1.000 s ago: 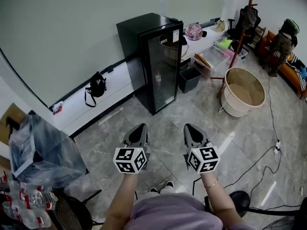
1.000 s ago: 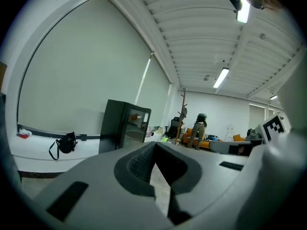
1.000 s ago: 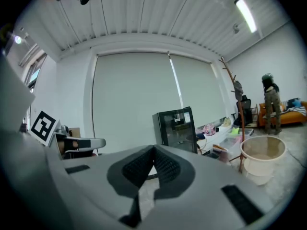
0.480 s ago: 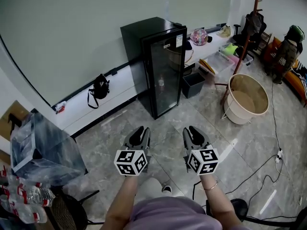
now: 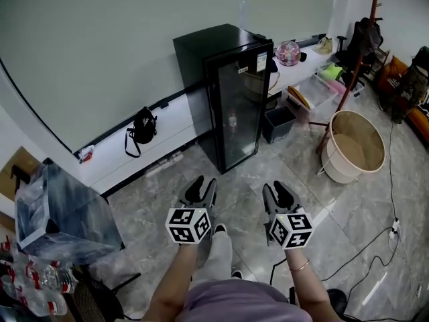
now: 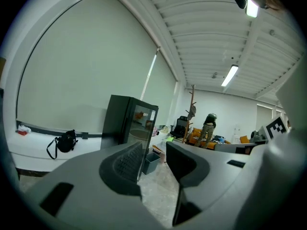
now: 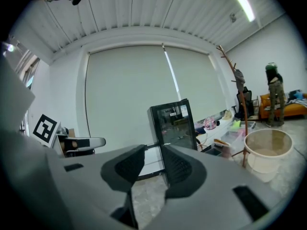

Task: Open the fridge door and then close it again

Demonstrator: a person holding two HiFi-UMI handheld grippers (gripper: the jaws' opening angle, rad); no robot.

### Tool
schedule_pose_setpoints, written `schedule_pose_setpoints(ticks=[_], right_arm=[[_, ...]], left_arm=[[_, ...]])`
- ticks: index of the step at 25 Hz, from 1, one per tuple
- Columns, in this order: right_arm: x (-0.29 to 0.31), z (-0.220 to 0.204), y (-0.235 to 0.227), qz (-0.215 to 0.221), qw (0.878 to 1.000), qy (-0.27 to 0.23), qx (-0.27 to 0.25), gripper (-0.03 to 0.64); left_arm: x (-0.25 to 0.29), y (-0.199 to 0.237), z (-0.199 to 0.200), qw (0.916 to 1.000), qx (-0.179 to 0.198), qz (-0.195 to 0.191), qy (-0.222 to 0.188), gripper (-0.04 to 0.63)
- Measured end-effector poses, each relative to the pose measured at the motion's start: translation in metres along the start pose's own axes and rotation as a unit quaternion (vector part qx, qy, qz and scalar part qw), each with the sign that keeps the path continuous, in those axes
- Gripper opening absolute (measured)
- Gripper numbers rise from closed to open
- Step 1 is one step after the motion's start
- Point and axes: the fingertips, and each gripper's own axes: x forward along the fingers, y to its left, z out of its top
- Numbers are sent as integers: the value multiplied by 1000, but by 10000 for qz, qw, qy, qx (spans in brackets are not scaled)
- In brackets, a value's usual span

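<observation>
floor (image 5: 268,174) lies open before the shut fridge door (image 5: 240,106), bin (image 5: 277,123) beside it.

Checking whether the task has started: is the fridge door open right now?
No, the glass door of the fridge sits shut, flush against its black body.

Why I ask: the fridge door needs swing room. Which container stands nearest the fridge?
The small dark square bin, right beside the fridge; the round beige tub and the clear plastic box stand farther off.
</observation>
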Motion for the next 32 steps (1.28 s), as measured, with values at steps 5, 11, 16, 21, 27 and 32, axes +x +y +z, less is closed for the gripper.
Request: schedule_pose_setpoints(ticks=[5, 11, 16, 21, 27, 32], right_arm=[[64, 15, -18, -81, 10000, -50, -3, 118], [141, 44, -29, -160, 9998, -87, -52, 118], [197, 63, -38, -272, 9995, -128, -110, 120], [236, 66, -41, -327, 9993, -70, -154, 124], [270, 64, -45, -285, 9994, 83, -155, 129], [296, 69, -54, -134, 9996, 142, -221, 130]], left_arm=[[61, 38, 15, 10000, 9, -25, 8, 141], [130, 84, 42, 10000, -5, -83, 36, 140], [182, 118, 58, 9998, -16, -176, 67, 124], [222, 144, 66, 9995, 73, -272, 141, 127], [263, 160, 71, 9989, 184, -355, 263, 133], [292, 164, 69, 9983, 382, -271, 347, 135]])
